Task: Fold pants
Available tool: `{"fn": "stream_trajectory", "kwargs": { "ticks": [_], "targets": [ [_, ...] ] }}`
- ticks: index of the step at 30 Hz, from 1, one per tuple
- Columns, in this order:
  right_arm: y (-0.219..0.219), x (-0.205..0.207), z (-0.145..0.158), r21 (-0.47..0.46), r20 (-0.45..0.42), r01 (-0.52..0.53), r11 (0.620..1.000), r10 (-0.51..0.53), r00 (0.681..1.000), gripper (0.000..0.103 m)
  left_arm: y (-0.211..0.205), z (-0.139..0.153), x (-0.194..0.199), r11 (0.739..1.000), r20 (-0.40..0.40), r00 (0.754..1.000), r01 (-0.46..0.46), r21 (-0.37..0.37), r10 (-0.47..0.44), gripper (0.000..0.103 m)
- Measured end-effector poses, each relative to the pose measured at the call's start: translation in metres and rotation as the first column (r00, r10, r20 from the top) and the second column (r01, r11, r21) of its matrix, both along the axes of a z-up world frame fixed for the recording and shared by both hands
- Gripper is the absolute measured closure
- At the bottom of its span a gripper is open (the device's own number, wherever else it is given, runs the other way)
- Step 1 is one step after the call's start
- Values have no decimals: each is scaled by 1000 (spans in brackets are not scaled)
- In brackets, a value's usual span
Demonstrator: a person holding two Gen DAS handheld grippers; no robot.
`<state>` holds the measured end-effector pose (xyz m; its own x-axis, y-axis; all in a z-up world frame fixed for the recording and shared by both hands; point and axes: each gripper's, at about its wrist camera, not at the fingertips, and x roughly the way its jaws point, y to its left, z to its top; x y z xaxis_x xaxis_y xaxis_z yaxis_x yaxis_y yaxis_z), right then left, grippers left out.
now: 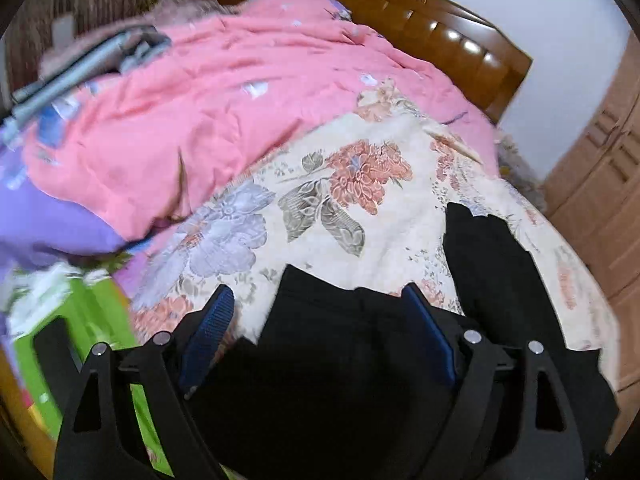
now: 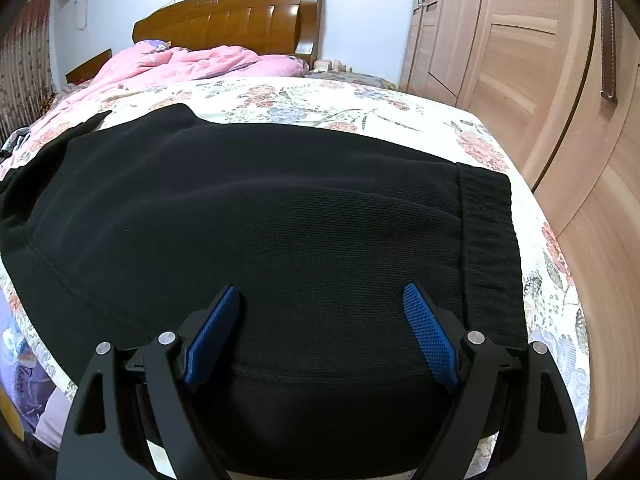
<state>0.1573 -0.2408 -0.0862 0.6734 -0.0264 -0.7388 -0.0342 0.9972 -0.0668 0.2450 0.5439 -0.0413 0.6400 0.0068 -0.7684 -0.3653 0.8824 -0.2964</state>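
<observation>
Black pants (image 2: 260, 208) lie spread flat on the floral bedsheet (image 2: 400, 108), waistband toward the bed's right edge — probably laid out for a first fold. Right gripper (image 2: 322, 292) hovers low over the waist end, jaws wide, nothing held. Left gripper (image 1: 318, 294) sits over the other end, jaws also wide and empty — likely lining up a grab. Pink quilt (image 1: 224, 92) bunched behind, wooden headboard (image 2: 232, 20), wardrobe (image 2: 520, 80) beside the bed.

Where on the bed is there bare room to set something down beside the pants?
Bare floral bedspread lies between the black pants and the pink quilt near the headboard, plus a narrow strip between the waistband and the wardrobe side. The quilt-piled side is crowded.
</observation>
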Motion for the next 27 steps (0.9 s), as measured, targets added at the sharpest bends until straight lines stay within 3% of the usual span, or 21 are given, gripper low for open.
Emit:
{"fn": "stream_trajectory", "kwargs": {
  "ticks": [2,6,8,12,13,15,21,23,25,27],
  "targets": [
    [0,1,1,0,-8,2,1000,-2,1000,21,6,-9,2,1000,-13,1000,20,-22,-20,35],
    [3,4,1,-9,-18,15,1000,-15,1000,21,0,-22,9,996,-5,996,85,22,-85,36],
    [4,5,0,-14,-18,22,1000,-22,1000,20,-8,-23,8,993,-6,994,111,45,-111,54],
    [6,5,-1,-21,-20,31,999,-31,999,19,-18,-29,11,981,-52,993,114,157,-107,71],
    [6,5,-1,-21,-18,31,999,-31,999,19,-17,-30,10,978,-59,994,105,179,-95,84],
    [6,4,-1,-19,-14,28,999,-29,999,19,-17,-26,5,976,-38,994,105,191,-100,98],
    [5,3,-1,-18,-8,28,999,-28,1000,19,-48,26,-9,921,93,988,80,381,-124,98],
    [6,3,-1,-18,-8,29,999,-29,1000,19,-48,38,-3,919,127,987,44,392,-101,98],
    [5,3,-1,-18,-10,29,999,-29,1000,19,-48,41,10,910,124,989,16,413,-74,98],
    [5,3,-1,-16,-8,29,999,-29,1000,19,-47,27,34,879,50,999,-7,476,-19,101]
  ]
}}
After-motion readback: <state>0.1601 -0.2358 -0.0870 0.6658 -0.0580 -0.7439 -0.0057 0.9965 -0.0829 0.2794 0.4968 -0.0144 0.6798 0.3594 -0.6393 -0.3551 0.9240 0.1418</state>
